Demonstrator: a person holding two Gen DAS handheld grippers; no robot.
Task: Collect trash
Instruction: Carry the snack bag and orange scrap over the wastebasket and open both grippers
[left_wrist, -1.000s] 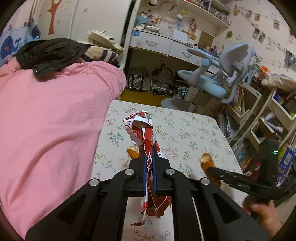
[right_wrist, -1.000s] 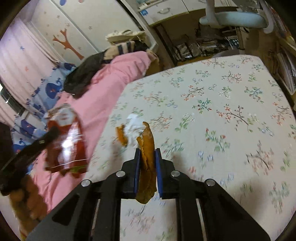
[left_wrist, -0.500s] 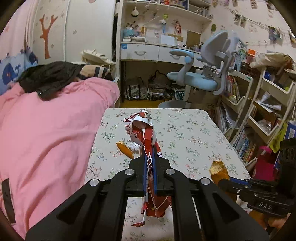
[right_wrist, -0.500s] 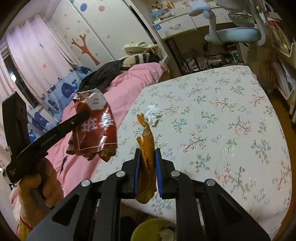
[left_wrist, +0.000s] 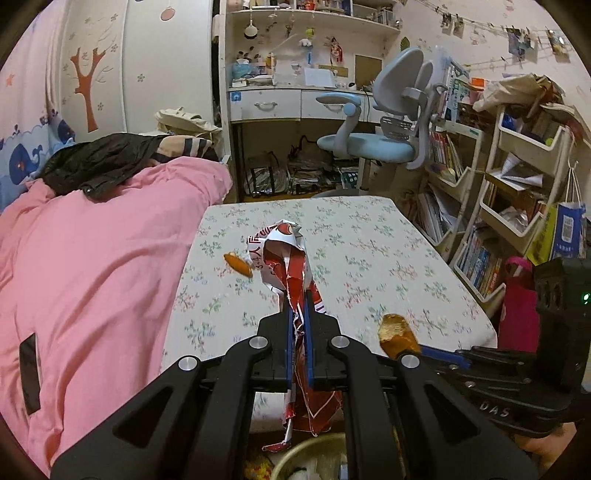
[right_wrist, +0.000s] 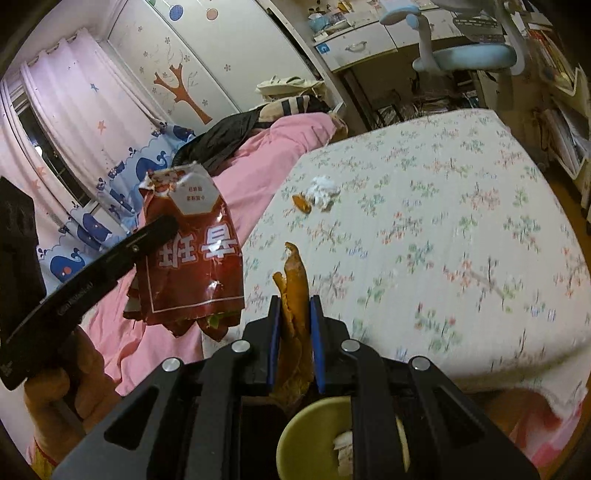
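The left gripper (left_wrist: 298, 354) is clamping the red snack wrapper (left_wrist: 291, 273), the right gripper (right_wrist: 294, 343) the orange peel (right_wrist: 293, 280); releasing both squarely over the yellow bin (right_wrist: 314, 439), probably below, is wisest.

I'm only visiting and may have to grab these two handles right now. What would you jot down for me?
Left gripper: shut on the red wrapper.
Right gripper: shut on an orange peel.
Both hang past the near edge of the table, above the yellow bin, which already has some trash in it.
Done: wrapper and peel lifted off the table.
Left: drop both in the bin, then fetch the second peel and the white tissue beside it on the table.
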